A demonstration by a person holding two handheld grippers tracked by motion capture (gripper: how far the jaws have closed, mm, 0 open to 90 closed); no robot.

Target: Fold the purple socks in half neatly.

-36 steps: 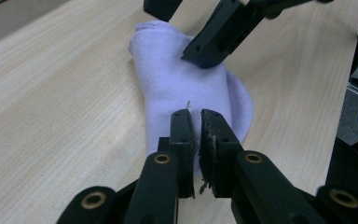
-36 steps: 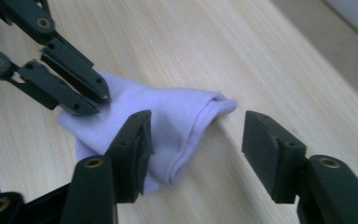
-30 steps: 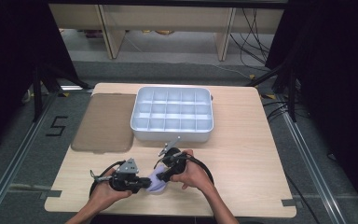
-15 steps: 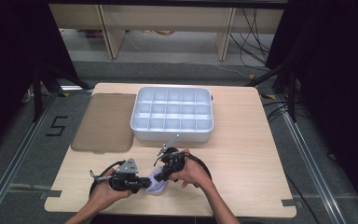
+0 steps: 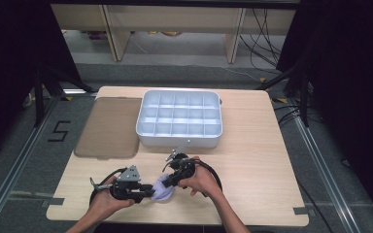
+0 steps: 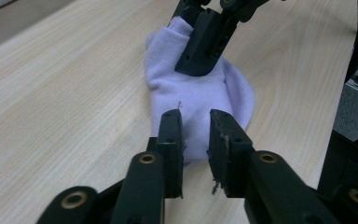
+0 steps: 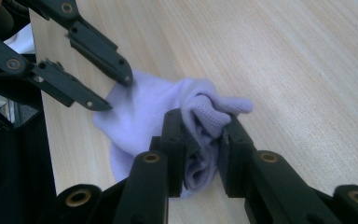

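Observation:
A lavender sock [image 5: 162,190] lies bunched on the wooden table [image 5: 252,160] near its front edge, between both hand-held grippers. My right gripper [image 7: 203,126] is shut on a rolled fold of the sock [image 7: 144,116], coming at it from the right in the high view [image 5: 169,181]. My left gripper [image 6: 196,121] has its jaws a little apart over the sock's [image 6: 200,93] near edge. In the right gripper view, the left gripper [image 7: 114,91] touches the fabric with parted tips. It reaches in from the left in the high view [image 5: 149,192].
A white tray [image 5: 179,141] with several empty compartments stands at the middle back of the table. A flat brown mat [image 5: 109,126] lies to its left. Bare wood stretches to the right of the hands. The table's front edge is just below the grippers.
Almost nothing differs. The right gripper has shifted slightly to the left over the sock; the left gripper stays put.

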